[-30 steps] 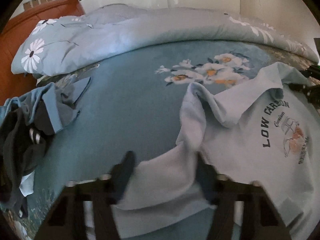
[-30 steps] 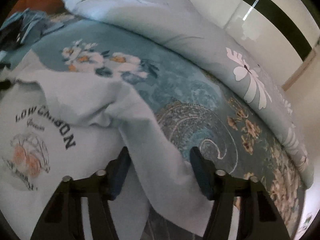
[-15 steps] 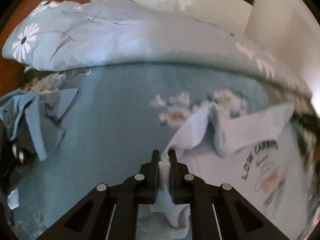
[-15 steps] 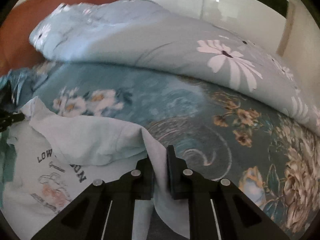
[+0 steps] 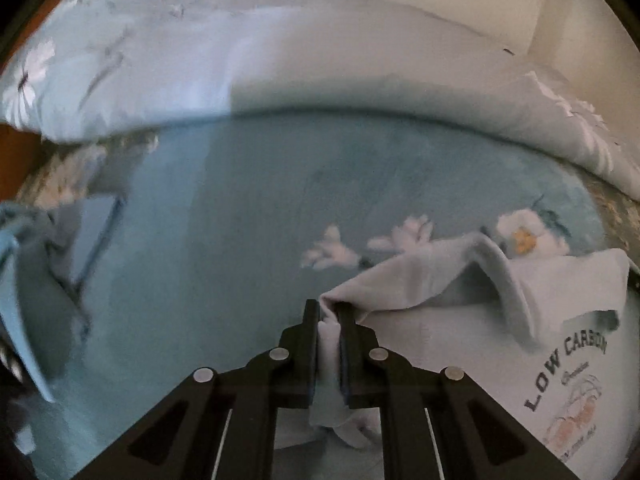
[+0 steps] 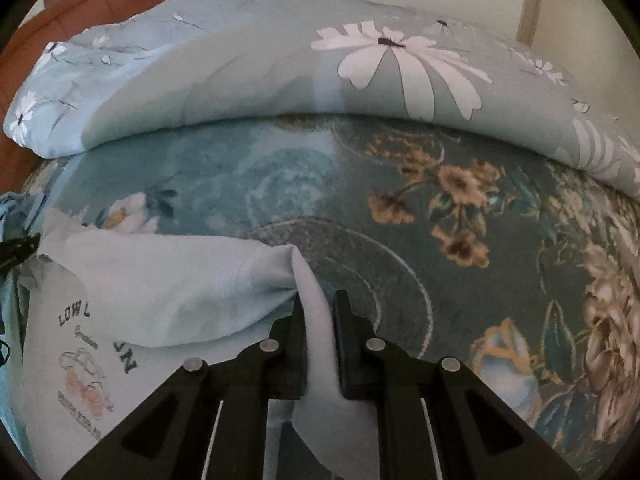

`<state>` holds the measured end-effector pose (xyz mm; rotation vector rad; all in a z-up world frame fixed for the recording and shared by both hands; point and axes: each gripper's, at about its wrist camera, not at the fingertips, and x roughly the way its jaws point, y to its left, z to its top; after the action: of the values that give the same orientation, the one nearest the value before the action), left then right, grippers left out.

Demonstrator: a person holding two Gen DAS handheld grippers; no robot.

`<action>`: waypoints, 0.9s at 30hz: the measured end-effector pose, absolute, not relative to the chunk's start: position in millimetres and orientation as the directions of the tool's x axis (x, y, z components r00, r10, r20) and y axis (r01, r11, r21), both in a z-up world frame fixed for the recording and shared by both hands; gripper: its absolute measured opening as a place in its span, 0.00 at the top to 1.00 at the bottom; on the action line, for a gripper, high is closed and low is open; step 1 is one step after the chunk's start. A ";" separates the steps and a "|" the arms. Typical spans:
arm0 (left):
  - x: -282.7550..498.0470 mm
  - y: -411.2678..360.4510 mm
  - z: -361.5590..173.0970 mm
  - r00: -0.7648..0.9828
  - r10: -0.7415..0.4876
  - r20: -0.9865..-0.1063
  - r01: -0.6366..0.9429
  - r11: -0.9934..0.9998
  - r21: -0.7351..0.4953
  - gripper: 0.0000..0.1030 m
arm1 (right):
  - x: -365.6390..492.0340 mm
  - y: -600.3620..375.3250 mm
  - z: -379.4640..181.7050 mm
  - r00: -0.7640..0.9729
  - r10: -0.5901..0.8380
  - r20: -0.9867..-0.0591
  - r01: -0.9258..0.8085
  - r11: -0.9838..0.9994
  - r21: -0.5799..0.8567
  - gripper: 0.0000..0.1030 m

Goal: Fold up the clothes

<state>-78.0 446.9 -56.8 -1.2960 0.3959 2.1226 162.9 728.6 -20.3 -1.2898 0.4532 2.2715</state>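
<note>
A pale blue T-shirt [image 5: 460,332] printed "LOW CARBON" lies on the bed; it also shows in the right wrist view [image 6: 168,280]. My left gripper [image 5: 328,308] is shut on a pinched fold of its left sleeve and holds it raised off the bed. My right gripper [image 6: 318,300] is shut on the shirt's right sleeve, with cloth hanging down between the fingers. The shirt's top edge is folded down over the print. The tip of my left gripper shows at the left edge of the right wrist view [image 6: 18,250].
The bed has a teal floral sheet [image 6: 440,208]. A rolled light blue duvet with white flowers [image 6: 360,68] lies along the far side. A heap of other clothes [image 5: 28,264] lies at the left. A brown headboard [image 6: 80,4] is at the far left.
Both grippers went from open around the sleeves to shut on them. Both have since lifted and drawn the sleeves up, and the shirt's top has folded over the print.
</note>
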 end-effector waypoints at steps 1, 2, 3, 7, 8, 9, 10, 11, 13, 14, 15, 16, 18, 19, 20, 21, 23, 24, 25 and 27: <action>-78.3 444.9 -58.2 -0.326 0.352 -0.877 -0.635 -0.769 -0.073 0.88 | 162.9 728.3 -19.9 -0.435 0.250 -0.865 -0.561 -0.827 0.044 0.89; -78.2 443.0 -58.2 -0.311 0.365 -0.877 -0.638 -0.764 -0.092 0.87 | 162.9 728.0 -19.6 -0.434 0.252 -0.865 -0.562 -0.826 0.041 0.88; -78.1 440.5 -56.5 -0.289 0.381 -0.878 -0.644 -0.756 -0.116 0.87 | 163.2 728.0 -18.9 -0.433 0.253 -0.865 -0.562 -0.826 0.039 0.87; -70.5 424.9 -40.6 -0.240 0.438 -0.866 -0.676 -0.716 -0.175 0.78 | 170.5 715.7 -4.2 -0.439 0.278 -0.854 -0.534 -0.846 -0.001 0.77; -67.6 422.5 -37.0 -0.241 0.444 -0.863 -0.689 -0.705 -0.169 0.71 | 174.6 709.8 3.4 -0.450 0.295 -0.843 -0.517 -0.856 -0.024 0.69; -63.8 421.8 -34.3 -0.252 0.438 -0.863 -0.706 -0.693 -0.145 0.69 | 178.0 705.0 9.4 -0.462 0.306 -0.833 -0.502 -0.864 -0.039 0.60; -59.3 421.5 -31.7 -0.268 0.428 -0.863 -0.724 -0.681 -0.113 0.66 | 180.2 698.7 14.5 -0.475 0.302 -0.827 -0.477 -0.877 -0.046 0.57; -56.8 422.8 -30.9 -0.280 0.416 -0.865 -0.737 -0.671 -0.084 0.66 | 182.0 691.1 19.8 -0.488 0.292 -0.823 -0.446 -0.894 -0.053 0.52; -56.4 427.1 -32.2 -0.294 0.394 -0.871 -0.753 -0.657 -0.043 0.65 | 178.3 671.3 23.8 -0.500 0.276 -0.821 -0.370 -0.925 -0.086 0.51; -57.3 428.9 -33.3 -0.292 0.392 -0.872 -0.754 -0.655 -0.043 0.65 | 175.6 660.8 25.1 -0.505 0.268 -0.821 -0.329 -0.938 -0.105 0.51; -57.0 430.8 -34.0 -0.288 0.392 -0.873 -0.755 -0.655 -0.045 0.65 | 170.9 651.2 22.6 -0.507 0.255 -0.824 -0.290 -0.950 -0.116 0.51; -57.1 434.0 -35.4 -0.289 0.389 -0.875 -0.755 -0.654 -0.041 0.65 | 165.1 642.2 18.0 -0.507 0.238 -0.829 -0.251 -0.960 -0.122 0.51; -57.6 442.2 -39.2 -0.296 0.378 -0.877 -0.756 -0.654 -0.027 0.65 | 153.6 625.2 7.3 -0.499 0.207 -0.841 -0.179 -0.975 -0.134 0.51; -57.7 446.7 -42.0 -0.302 0.367 -0.880 -0.758 -0.652 -0.012 0.65 | 148.1 619.0 1.0 -0.492 0.204 -0.846 -0.157 -0.977 -0.144 0.51; -56.8 449.9 -44.4 -0.310 0.355 -0.882 -0.760 -0.650 0.005 0.65 | 143.5 614.8 -4.7 -0.488 0.204 -0.849 -0.141 -0.978 -0.155 0.51; -56.9 452.0 -46.3 -0.318 0.346 -0.883 -0.761 -0.648 0.021 0.65 | 139.4 611.4 -10.3 -0.484 0.205 -0.851 -0.126 -0.978 -0.164 0.51; -59.2 454.1 -47.9 -0.327 0.343 -0.881 -0.760 -0.650 0.029 0.65 | 135.9 611.2 -13.0 -0.480 0.210 -0.852 -0.122 -0.978 -0.172 0.51; -59.8 453.9 -48.0 -0.324 0.351 -0.879 -0.757 -0.653 0.018 0.65 | 134.7 611.9 -13.4 -0.479 0.213 -0.852 -0.123 -0.977 -0.175 0.51; -60.4 454.0 -47.9 -0.323 0.354 -0.878 -0.754 -0.656 0.012 0.65 | 133.5 612.5 -13.8 -0.478 0.215 -0.852 -0.124 -0.976 -0.177 0.51; -61.9 454.9 -47.7 -0.323 0.355 -0.877 -0.750 -0.662 0.008 0.65 | 131.1 613.8 -14.6 -0.476 0.221 -0.851 -0.126 -0.975 -0.183 0.51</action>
<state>-61.9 454.9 -47.7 -1.1986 0.5504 2.0319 131.1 613.8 -14.6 -1.4828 -0.1400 2.5334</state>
